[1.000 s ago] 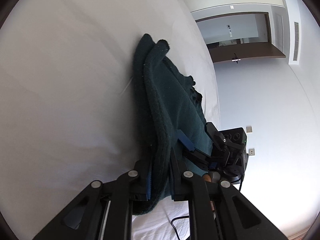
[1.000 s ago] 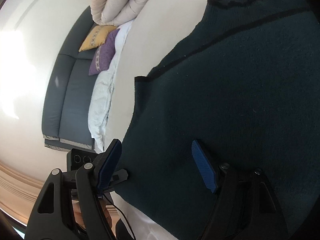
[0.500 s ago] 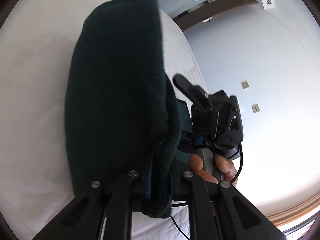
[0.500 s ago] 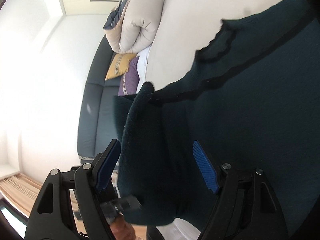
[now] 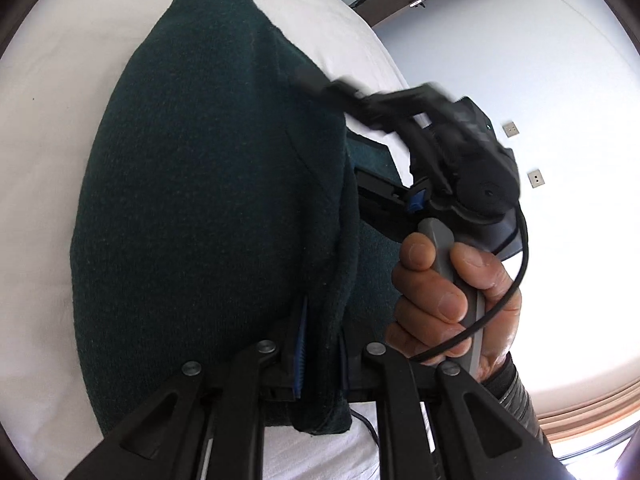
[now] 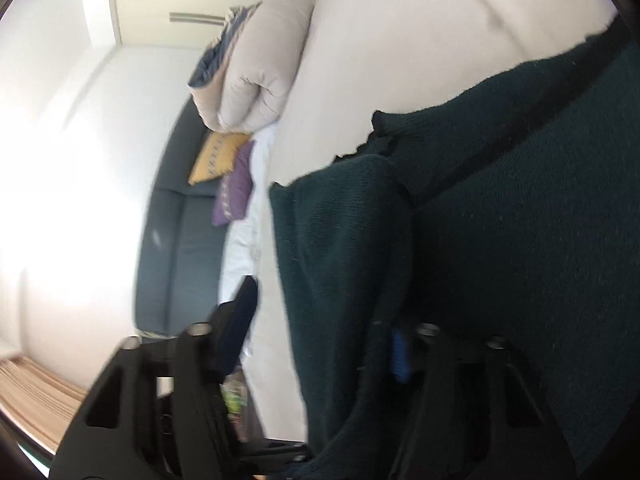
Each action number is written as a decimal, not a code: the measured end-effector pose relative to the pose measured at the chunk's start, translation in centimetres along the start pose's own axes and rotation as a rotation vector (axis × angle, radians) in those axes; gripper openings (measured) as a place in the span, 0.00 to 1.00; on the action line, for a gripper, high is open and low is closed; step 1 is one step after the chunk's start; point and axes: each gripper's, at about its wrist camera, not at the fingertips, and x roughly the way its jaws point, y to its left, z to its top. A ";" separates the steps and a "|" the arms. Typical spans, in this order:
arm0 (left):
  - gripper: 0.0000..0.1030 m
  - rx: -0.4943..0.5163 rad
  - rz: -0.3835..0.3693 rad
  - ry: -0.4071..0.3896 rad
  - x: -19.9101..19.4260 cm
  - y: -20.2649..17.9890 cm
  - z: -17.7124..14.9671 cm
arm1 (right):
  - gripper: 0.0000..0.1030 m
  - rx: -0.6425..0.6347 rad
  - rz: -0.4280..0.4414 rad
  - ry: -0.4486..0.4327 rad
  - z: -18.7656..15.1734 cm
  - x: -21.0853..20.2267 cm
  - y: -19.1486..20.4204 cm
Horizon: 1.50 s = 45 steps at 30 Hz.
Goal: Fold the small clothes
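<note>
1. On the left, the left gripper (image 5: 320, 344) is clamped tight on a fold of the dark green knitted sweater (image 5: 208, 200). Its jaws are pressed together with the thick cloth pinched between them.
2. A second ago this fold lay low and thin on the soft white bed (image 5: 44, 160). Now it is lifted up high and spreads wide, like a big green sail, above the bed.
3. Just to the right of the cloth, a bare hand (image 5: 448, 300) grips the grey handle of the right gripper (image 5: 320, 78). That tool has swung in much closer than before, and its black tip reaches onto the sweater's top edge. It looks blurry, so it is moving fast.
4. From the right gripper's own camera, its jaws are apart. The sweater fills the gap, with the folded flap (image 6: 344, 264) standing up there. One blue pad (image 6: 400, 356) is half hidden by cloth. The jaws have not closed yet.
5. Far off on the left of that view are a dark grey sofa (image 6: 176, 248), a yellow cushion (image 6: 218, 156), a purple cushion (image 6: 236, 188) and a puffy cream quilt (image 6: 260, 80).
6. I think one side of the sweater is being carried over the rest. The fold is only partly made, and the flap must still be laid down flat.
</note>
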 end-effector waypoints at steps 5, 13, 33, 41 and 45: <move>0.12 0.011 -0.002 0.001 0.4 -1.2 -0.4 | 0.13 -0.033 -0.127 -0.012 0.0 -0.6 0.0; 0.12 0.090 -0.076 0.020 3.1 -6.2 0.2 | 0.12 -0.161 -0.238 -0.075 1.2 -8.8 1.5; 0.52 0.128 -0.060 -0.068 -5.1 0.1 -1.7 | 0.59 0.015 -0.197 -0.118 -2.2 -18.1 -5.7; 0.52 0.111 -0.029 -0.062 -5.6 1.4 -1.5 | 0.18 -0.073 -0.347 -0.046 -5.6 -17.2 -4.8; 0.52 0.109 -0.021 -0.057 -3.5 -0.4 -0.9 | 0.12 -0.066 -0.353 -0.081 -5.3 -18.3 -5.4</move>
